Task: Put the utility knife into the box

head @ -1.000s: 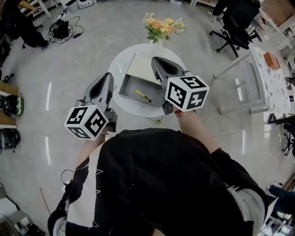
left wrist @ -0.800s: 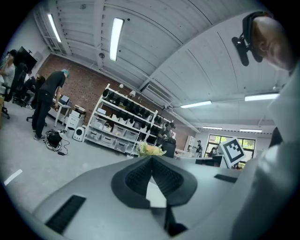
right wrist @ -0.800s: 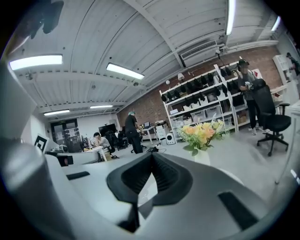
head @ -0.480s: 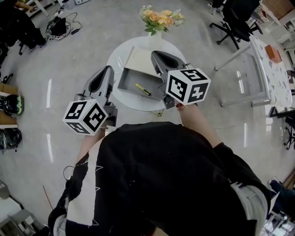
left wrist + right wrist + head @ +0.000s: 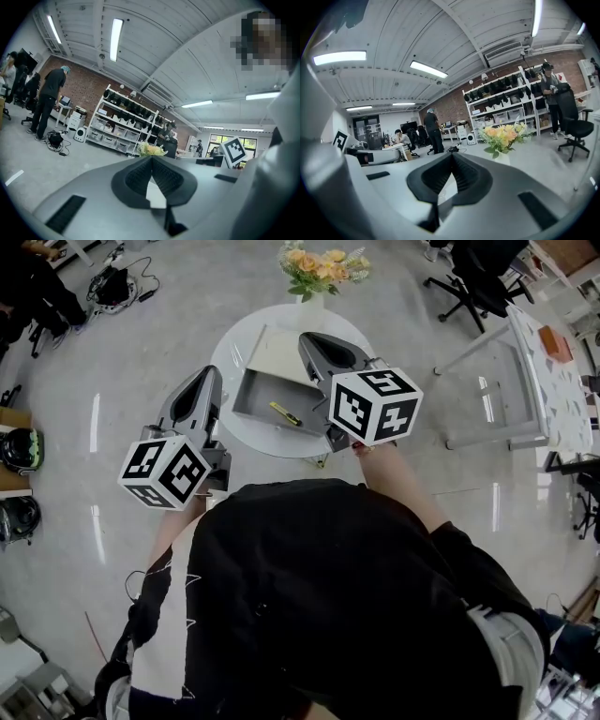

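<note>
The utility knife (image 5: 284,413) lies flat inside the grey box (image 5: 251,401), near its front wall, slanted, with bare box floor to its left. The box's lid (image 5: 277,360) stands open behind it. The box sits on the round white table (image 5: 228,362), and a vase of flowers (image 5: 317,262) stands at the table's far rim. Open floor rings the table. An office chair (image 5: 466,289) and a long desk (image 5: 525,371) stand well apart to the right.

My right gripper (image 5: 311,339) hangs over the box's right side, the knife just left of it, jaws together and empty. My left gripper (image 5: 210,373) is beside the table's left edge, also closed on nothing.
</note>
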Demonstrator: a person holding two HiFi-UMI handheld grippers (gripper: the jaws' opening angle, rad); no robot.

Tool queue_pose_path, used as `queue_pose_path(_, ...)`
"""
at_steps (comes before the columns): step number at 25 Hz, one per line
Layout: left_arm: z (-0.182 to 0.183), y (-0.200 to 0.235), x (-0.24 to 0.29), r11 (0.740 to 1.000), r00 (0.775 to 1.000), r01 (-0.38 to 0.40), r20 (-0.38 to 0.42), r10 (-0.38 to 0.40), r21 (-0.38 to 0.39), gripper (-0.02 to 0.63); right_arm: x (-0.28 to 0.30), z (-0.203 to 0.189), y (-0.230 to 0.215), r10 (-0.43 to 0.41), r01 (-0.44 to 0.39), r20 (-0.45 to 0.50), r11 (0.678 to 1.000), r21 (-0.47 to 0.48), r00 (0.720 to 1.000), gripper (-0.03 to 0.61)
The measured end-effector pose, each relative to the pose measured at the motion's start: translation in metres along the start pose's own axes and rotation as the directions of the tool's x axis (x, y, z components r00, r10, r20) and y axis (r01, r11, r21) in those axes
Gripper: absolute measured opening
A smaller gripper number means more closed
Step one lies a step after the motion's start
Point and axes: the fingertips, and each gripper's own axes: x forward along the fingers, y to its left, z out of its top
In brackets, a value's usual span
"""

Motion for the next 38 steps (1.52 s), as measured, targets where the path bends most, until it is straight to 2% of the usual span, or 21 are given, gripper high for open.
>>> queue_pose_path(30, 0.0039, 0.0017, -0.0033, 1.000, 1.000, 0.001, -0.002, -0.001, 0.007, 0.011, 0.0027, -0.0011, 0.0060, 0.000, 0.000, -0.013, 0.999, -0.035, 1.000, 0.005)
queue_pose_path(38, 0.0059, 0.0020, -0.0049, 1.000, 1.000, -0.004, -0.001, 0.004, 0.011, 0.011, 0.0012, 0.0054, 0.0065, 0.013, -0.013, 0.009, 0.999, 0.037, 1.000, 0.005)
